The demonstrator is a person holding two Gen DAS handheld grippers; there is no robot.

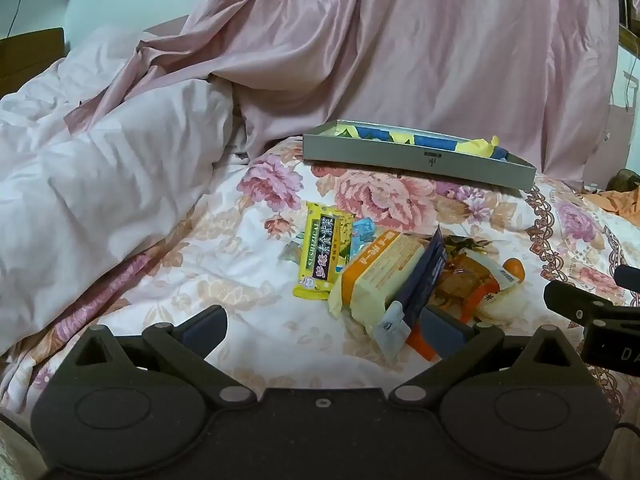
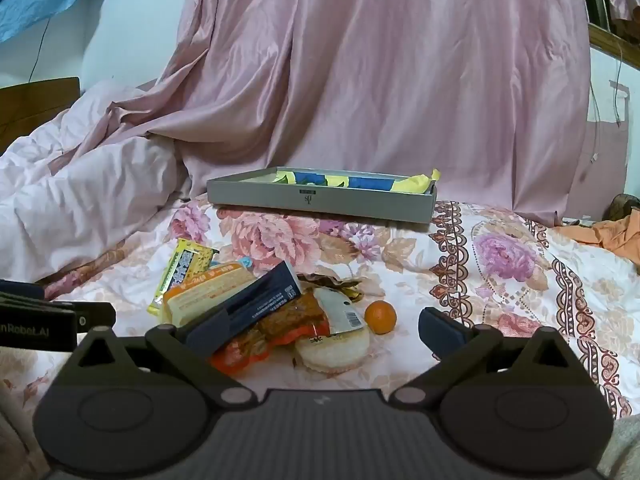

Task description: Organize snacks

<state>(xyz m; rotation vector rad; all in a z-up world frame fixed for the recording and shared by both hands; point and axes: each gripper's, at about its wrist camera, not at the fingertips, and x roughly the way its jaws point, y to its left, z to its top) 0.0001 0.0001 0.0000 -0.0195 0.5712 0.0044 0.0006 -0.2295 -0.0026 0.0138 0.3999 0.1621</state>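
A pile of snacks lies on the floral bedspread [image 1: 248,320]: a yellow bar [image 1: 322,254], an orange-and-cream pack [image 1: 376,276], a dark blue sachet [image 1: 426,276], a red-orange packet [image 2: 280,324], a round white cake [image 2: 332,346] and a small orange [image 2: 380,317]. Behind them sits a shallow grey box [image 1: 416,156], also in the right wrist view [image 2: 320,200], lined with blue and yellow paper. My left gripper [image 1: 324,322] is open and empty, just in front of the pile. My right gripper [image 2: 316,330] is open and empty, its jaws either side of the pile's near edge.
A rumpled white duvet [image 1: 100,176] is heaped at the left. A pink curtain [image 2: 380,72] hangs behind the box. Orange cloth [image 2: 612,236] lies at the far right. A wooden headboard [image 1: 28,52] stands at the far left.
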